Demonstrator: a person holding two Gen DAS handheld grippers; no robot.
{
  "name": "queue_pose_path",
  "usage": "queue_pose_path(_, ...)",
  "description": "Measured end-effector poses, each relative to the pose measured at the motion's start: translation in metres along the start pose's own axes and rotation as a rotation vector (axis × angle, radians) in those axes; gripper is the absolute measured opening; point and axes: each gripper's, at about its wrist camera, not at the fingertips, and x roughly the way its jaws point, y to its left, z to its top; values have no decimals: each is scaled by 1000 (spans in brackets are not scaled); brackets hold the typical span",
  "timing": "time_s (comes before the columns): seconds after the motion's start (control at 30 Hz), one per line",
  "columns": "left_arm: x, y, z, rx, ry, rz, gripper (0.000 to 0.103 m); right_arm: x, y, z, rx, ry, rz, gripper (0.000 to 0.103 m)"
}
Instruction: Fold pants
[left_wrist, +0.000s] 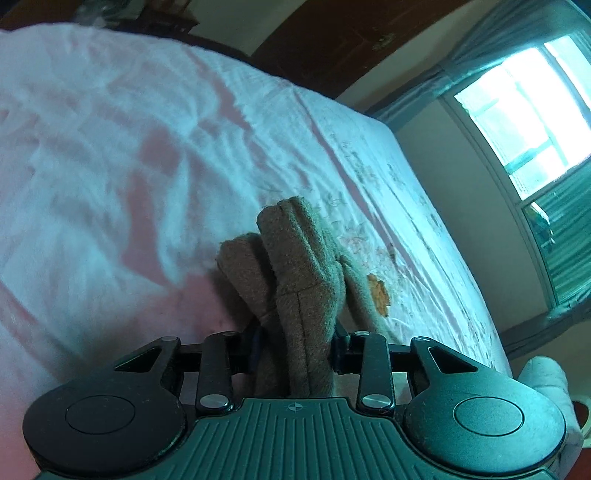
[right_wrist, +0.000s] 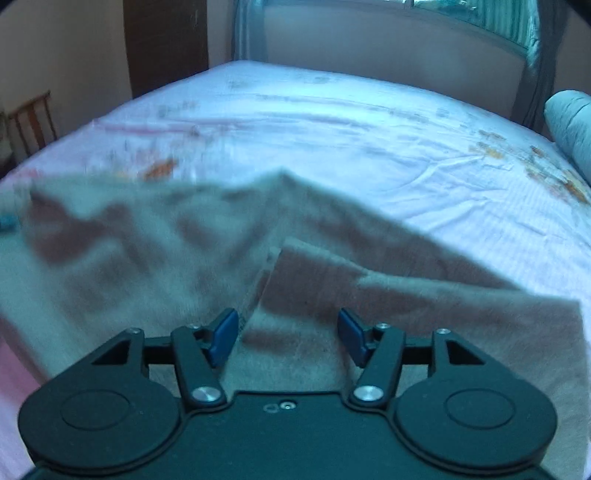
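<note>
While the left gripper (left_wrist: 297, 343) is clamping a thick bunch of the brown pants (left_wrist: 295, 266), its jaws are pressing in from both sides, and the fleecy fabric is standing up in rounded folds just ahead of the fingers. Beyond that bunch the bed sheet (left_wrist: 129, 147) is stretching away, pale and wrinkled, with a small orange print (left_wrist: 378, 291) lying just to the right of the cloth. Further off to the right a bright window (left_wrist: 524, 110) is glowing, with a curtain beside it.

Over on the other side, the right gripper (right_wrist: 288, 336) is hovering with its jaws spread wide — nothing is sitting between the blue pads (right_wrist: 223, 338). The pants (right_wrist: 147, 251) are spreading out underneath and ahead of it, a blurred brown sheet fanning to the left and right, with one flap (right_wrist: 332, 284) lying folded over just in front of the fingers. Whether the tips are touching the fabric is hard to tell. Past the cloth the bed (right_wrist: 332, 129) is running on toward the far wall, and a pale rolled pillow (right_wrist: 570, 125) is sitting at the far right edge — well apart from the pants.
</note>
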Motion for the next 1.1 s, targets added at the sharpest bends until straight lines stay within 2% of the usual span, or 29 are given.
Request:
queue_pose_path(0.1,-4,-8,0,38,-14,-10,31,2,2,2,-18,11,7,61)
queue_pose_path(0.4,-22,-39,-8,148,-61,-50,25,4,3,-2,-14,6,10,64)
queue_pose_path(0.5,-30,-58,-14,224,-66,-90,23,4,1,-3,-5,2,17,64)
queue_pose_path(0.7,-43,-109,-34,376,-52,-222,21,4,-1,-3,1,-3,30,65)
queue_pose_path(0.87,-44,-148,-64,469,38,-327,21,2,-5,-4,5,-9,51,65)
queue_pose_path(0.9,-44,-154,-71,480,54,-345,19,1,-6,-3,0,-6,60,65)
queue_pose_path(0.93,-44,-160,-78,494,75,-371,10,-1,-8,-1,1,-3,72,64)
queue_pose_path(0.97,-45,-167,-86,505,108,-404,5,-6,-13,1,18,-12,86,63)
queue_pose_path(1.1,-43,-195,-132,586,189,-454,5,-28,-52,-4,174,-36,115,63)
